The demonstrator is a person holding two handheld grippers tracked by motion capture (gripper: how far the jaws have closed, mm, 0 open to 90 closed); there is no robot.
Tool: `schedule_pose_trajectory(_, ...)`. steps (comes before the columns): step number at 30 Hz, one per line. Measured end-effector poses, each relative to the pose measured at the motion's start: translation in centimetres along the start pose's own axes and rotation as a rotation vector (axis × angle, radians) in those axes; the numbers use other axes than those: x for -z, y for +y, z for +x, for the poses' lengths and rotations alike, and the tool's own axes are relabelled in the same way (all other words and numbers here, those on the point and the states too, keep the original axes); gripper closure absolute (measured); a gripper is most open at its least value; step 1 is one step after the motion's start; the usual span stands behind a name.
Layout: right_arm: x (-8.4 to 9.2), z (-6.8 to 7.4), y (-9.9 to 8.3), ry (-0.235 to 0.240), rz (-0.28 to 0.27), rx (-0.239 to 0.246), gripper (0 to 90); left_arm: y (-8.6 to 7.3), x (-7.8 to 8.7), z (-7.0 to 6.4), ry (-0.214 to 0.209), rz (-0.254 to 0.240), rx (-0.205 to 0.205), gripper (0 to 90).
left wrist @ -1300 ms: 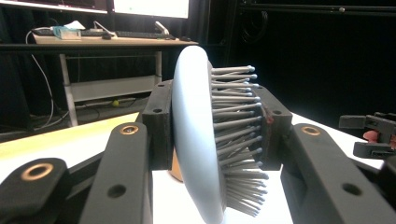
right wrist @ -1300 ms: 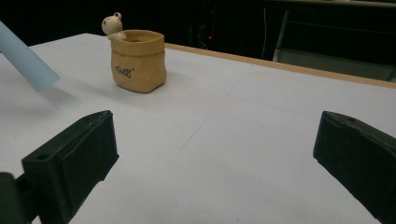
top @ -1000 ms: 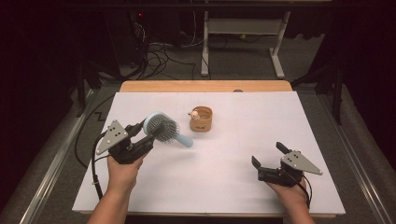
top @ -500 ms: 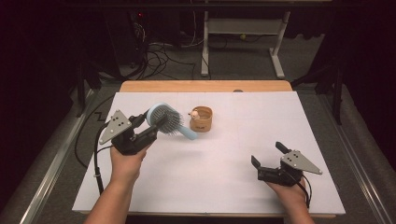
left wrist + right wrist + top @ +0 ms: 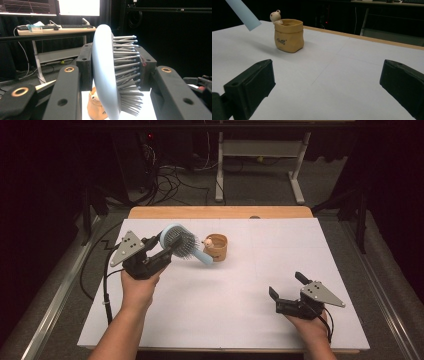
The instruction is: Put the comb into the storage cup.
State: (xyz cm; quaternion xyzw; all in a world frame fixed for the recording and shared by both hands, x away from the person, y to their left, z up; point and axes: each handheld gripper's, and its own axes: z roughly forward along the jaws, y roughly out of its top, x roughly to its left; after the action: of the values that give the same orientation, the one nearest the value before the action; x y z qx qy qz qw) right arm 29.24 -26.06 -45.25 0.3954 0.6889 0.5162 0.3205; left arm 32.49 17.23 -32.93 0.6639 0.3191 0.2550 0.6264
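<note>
- High view: the left gripper has carried the hairbrush up and toward the far side since a second ago — its handle tip now hangs just beside the tan pot.
- Left gripper pinches the brush head — pale blue back, grey bristles, handle slanting down.
- Right gripper rests unmoved, jaws spread, holding nothing.

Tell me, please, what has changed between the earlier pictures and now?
The left gripper, shut on the head of the light blue hairbrush, has lifted it up and towards the far side of the table, so its handle now nears the tan pot. The pot, the right gripper with its jaws open and the white table stayed as they were.
</note>
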Motion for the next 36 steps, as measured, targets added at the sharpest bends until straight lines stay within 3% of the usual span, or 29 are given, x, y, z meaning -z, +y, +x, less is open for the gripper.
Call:
schedule_pose_trajectory(21, 0.1, 0.2, 0.1, 0.003, -0.005, 0.005, 0.5, 2.8, -2.8, -0.2, -0.001, -0.012, -0.026, 58.3)
schedule_pose_trajectory(36, 0.2, 0.1, 0.1, 0.000, -0.009, 0.005, 0.5, 4.3, -5.0, 1.0, 0.017, -0.010, -0.011, 58.2)
